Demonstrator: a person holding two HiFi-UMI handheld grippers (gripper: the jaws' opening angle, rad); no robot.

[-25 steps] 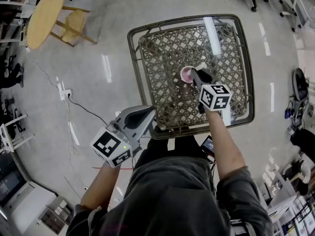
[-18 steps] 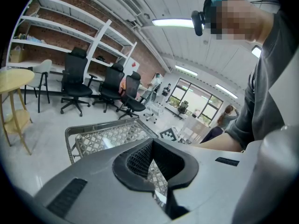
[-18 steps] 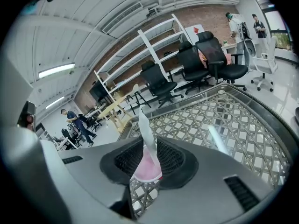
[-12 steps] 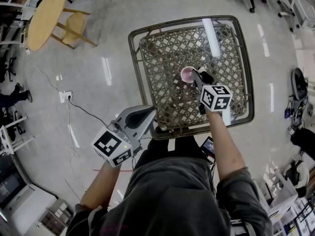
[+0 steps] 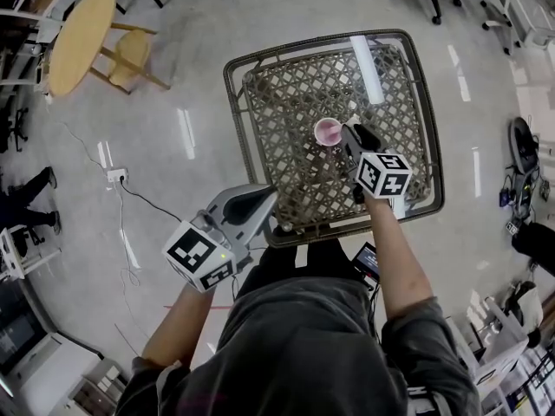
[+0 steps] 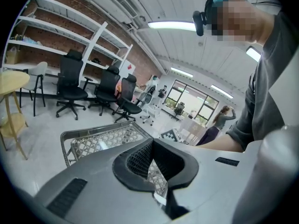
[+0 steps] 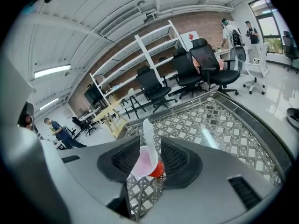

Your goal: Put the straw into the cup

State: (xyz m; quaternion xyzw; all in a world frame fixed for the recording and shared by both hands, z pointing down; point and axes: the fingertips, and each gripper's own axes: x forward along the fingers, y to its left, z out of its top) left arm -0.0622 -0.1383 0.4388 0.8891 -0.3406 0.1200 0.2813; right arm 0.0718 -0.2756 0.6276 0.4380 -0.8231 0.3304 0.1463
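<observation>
A red cup (image 5: 328,132) with a pink inside stands upright near the middle of the wicker lattice table (image 5: 303,42). In the right gripper view a white straw (image 7: 147,136) leans in the cup (image 7: 158,170) and sticks up past its rim. My right gripper (image 7: 148,154) is open, its jaws apart on either side of the straw and cup, and sits just right of the cup in the head view (image 5: 349,134). My left gripper (image 5: 263,198) hangs shut and empty off the table's near left corner, its tips together (image 6: 152,143).
A round wooden table (image 5: 80,29) and a wooden chair (image 5: 130,46) stand on the floor at the far left. Cables (image 5: 139,189) run across the floor. Black office chairs (image 7: 187,69) and white shelving (image 7: 149,55) lie beyond the table.
Almost nothing: my right gripper has drawn back a touch from the cup. The left gripper and the cup hold their places.
</observation>
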